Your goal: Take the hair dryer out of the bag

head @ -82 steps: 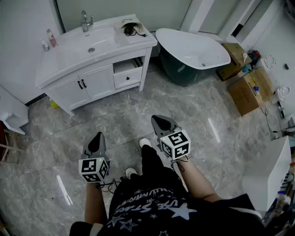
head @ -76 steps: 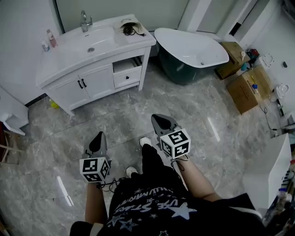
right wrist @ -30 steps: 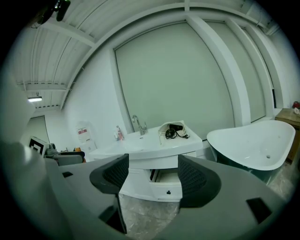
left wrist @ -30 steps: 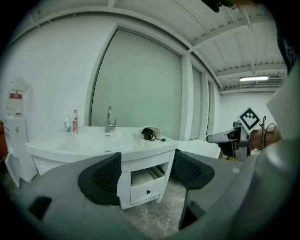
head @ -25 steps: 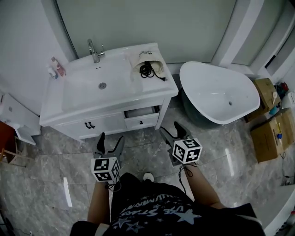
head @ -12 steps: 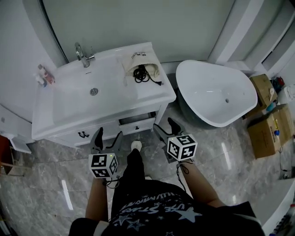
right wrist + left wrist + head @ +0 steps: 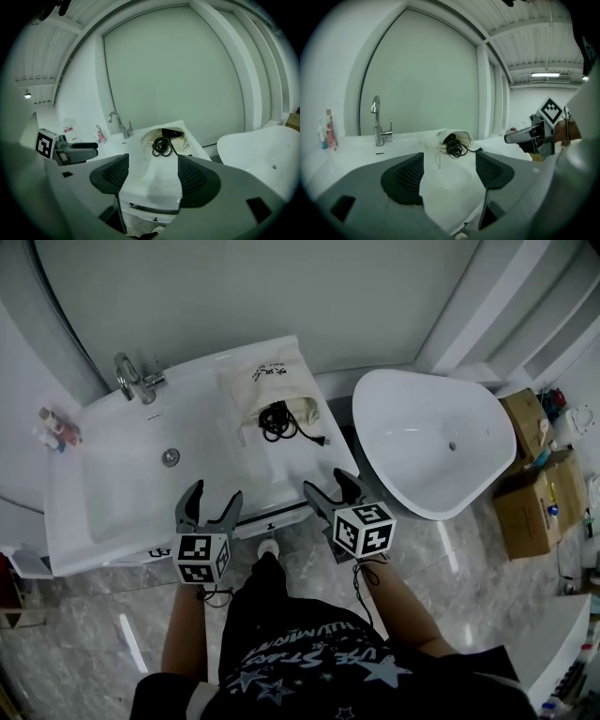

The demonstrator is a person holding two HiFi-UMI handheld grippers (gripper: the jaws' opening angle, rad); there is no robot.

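A cream drawstring bag (image 7: 267,395) (image 7: 457,138) (image 7: 166,137) lies on the right end of the white vanity top, its mouth facing me. The black hair dryer sits mostly inside it; its body (image 7: 172,132) shows in the opening and its coiled black cord (image 7: 278,420) (image 7: 454,148) (image 7: 162,146) spills out onto the counter. My left gripper (image 7: 210,507) is open, empty, at the counter's front edge below the bag's left side. My right gripper (image 7: 328,492) is open, empty, at the counter's front right corner.
A sink basin (image 7: 131,479) with a chrome tap (image 7: 131,381) fills the left of the vanity; small bottles (image 7: 54,427) stand at its far left. A white freestanding tub (image 7: 431,442) is close on the right. Cardboard boxes (image 7: 525,493) sit farther right. A half-open drawer (image 7: 272,518) is below the counter.
The person has walked up to the vanity; both grippers, earlier shut over the floor, are now open and reach the counter's front edge near the bag.
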